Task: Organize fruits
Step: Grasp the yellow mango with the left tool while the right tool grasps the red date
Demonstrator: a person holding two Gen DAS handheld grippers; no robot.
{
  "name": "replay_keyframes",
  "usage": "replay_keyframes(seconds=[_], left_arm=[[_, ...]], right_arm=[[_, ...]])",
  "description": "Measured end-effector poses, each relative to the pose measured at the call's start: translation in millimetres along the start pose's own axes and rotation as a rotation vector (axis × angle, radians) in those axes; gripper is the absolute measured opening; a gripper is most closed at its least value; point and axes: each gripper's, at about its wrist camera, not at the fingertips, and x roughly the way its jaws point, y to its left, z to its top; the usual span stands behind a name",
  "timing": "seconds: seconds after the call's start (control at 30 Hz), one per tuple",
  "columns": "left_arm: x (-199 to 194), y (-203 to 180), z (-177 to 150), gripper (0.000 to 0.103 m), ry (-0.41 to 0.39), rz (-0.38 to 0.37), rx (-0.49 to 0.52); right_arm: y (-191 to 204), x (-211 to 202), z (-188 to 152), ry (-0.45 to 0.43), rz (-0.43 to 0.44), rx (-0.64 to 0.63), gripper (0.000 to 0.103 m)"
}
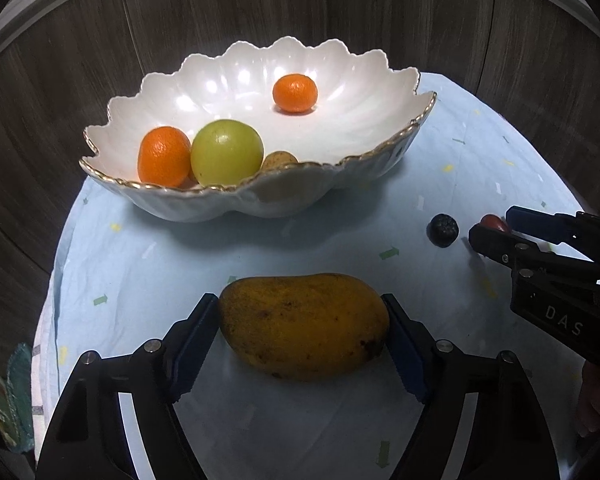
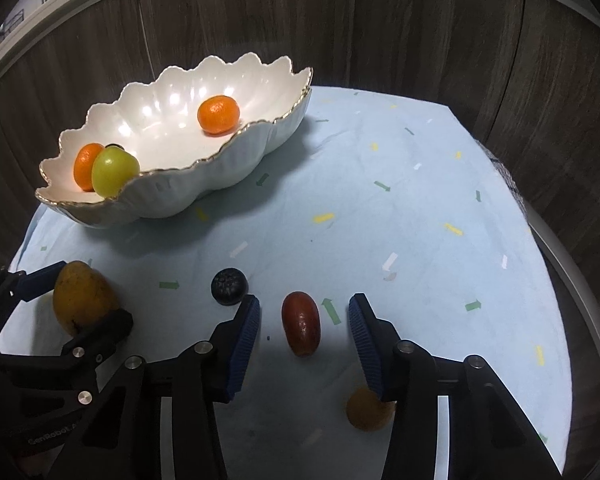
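A yellow mango lies on the light blue cloth, and the pads of my left gripper touch both its ends. The right wrist view shows that gripper around the mango at the left. My right gripper stands open astride a dark red oval fruit, with a gap on each side. The white scalloped bowl behind holds two oranges, a green fruit and a small brownish fruit.
A dark round berry lies just left of my right gripper's left finger. A small yellow-orange fruit sits partly under its right finger. The round table's cloth runs right to its edge. A dark wood-panelled wall stands behind.
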Motion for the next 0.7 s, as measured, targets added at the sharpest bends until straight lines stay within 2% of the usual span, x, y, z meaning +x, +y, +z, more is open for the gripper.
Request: replay_keyframes(seconds=[0.17, 0.27, 0.37, 0.7], left_arm=[[1.0, -0.3, -0.3, 0.078, -0.003, -0.002, -0.002], [0.3, -0.8, -0.9, 0.077, -0.006, -0.001, -0.003], [-0.8, -0.8, -0.9, 0.076, -0.009, -0.001, -0.003], [-5.6, 1.1, -1.5, 0.074, -0.009, -0.004, -0.005]], right_arm=[[0.5, 0.9, -3.1, -0.005, -0.014, -0.006, 0.042], [2.0, 0.3, -4.5, -0.015, -0.023, -0.015, 0.033], [4.9, -0.8, -6.0, -0.024, -0.016, -0.030, 0.020], [5.7, -4.5, -7.2, -0.027, -0.015, -0.031, 0.019]])
